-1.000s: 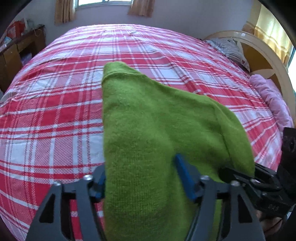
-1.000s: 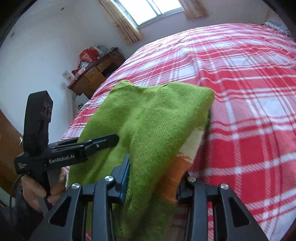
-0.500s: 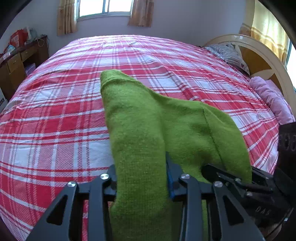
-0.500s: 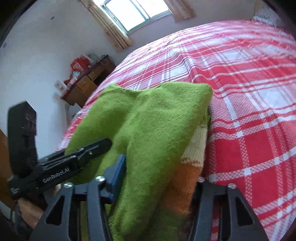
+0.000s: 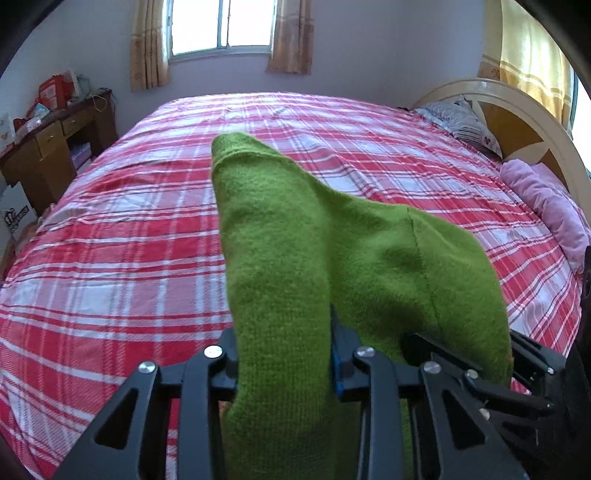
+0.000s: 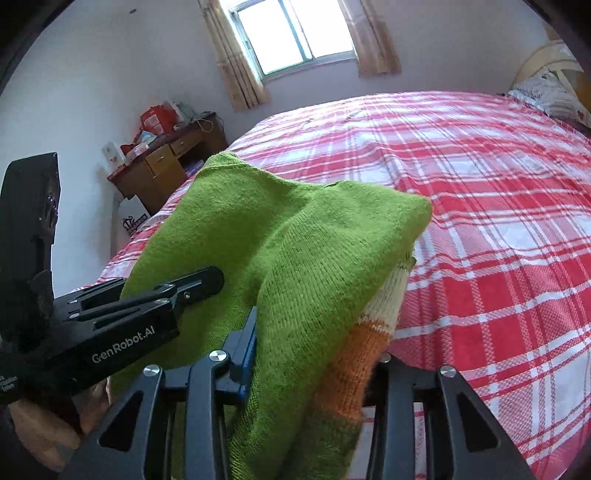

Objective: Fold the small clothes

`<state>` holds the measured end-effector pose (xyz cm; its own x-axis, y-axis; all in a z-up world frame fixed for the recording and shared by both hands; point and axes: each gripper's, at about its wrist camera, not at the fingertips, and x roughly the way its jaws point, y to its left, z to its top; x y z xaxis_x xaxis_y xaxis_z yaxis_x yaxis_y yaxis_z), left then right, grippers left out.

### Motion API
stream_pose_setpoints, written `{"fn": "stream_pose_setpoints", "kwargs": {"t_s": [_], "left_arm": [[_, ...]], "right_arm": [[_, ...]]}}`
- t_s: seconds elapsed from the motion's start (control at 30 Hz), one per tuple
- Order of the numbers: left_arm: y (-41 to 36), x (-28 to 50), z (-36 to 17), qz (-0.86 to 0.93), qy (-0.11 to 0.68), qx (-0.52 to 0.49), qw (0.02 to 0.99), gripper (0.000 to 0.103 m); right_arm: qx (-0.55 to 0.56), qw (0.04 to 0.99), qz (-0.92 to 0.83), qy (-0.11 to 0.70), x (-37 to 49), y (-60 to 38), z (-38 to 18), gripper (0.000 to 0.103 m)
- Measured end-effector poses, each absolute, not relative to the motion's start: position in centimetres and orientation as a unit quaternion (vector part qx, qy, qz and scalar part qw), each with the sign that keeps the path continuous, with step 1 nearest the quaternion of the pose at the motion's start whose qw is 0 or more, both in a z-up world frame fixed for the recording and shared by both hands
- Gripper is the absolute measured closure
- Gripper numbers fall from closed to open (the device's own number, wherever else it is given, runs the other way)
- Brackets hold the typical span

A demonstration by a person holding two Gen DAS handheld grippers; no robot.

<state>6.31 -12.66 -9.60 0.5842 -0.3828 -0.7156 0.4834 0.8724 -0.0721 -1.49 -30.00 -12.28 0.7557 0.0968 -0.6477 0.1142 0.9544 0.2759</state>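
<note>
A small green knit sweater (image 5: 295, 258) with orange and cream stripes on its underside (image 6: 373, 332) hangs over both grippers, lifted above the red plaid bed (image 5: 110, 240). My left gripper (image 5: 284, 365) is shut on one edge of it. My right gripper (image 6: 314, 365) is shut on the other edge. The two grippers are close side by side: the right one shows at the lower right of the left wrist view (image 5: 480, 362), the left one at the lower left of the right wrist view (image 6: 147, 306). The sweater (image 6: 280, 243) hides the fingertips.
A wooden desk (image 6: 166, 162) with clutter stands left of the bed under a curtained window (image 5: 221, 26). A curved headboard (image 5: 517, 122), a patterned pillow (image 5: 461, 118) and a purple blanket (image 5: 546, 206) lie at the right end.
Both grippers closed tighter on the sweater and rose, tilting up so the window and far wall came into view. The sweater's far end lifted with them.
</note>
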Motion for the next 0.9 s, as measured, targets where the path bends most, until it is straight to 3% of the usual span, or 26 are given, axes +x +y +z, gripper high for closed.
{"fn": "stream_pose_setpoints", "kwargs": {"t_s": [0.9], "left_arm": [[3.5, 6.8, -7.9, -0.125, 0.369, -0.002, 0.921, 0.069]], "right_arm": [[0.084, 0.927, 0.137, 0.340, 3.3, -13.7, -9.0, 0.064]]}}
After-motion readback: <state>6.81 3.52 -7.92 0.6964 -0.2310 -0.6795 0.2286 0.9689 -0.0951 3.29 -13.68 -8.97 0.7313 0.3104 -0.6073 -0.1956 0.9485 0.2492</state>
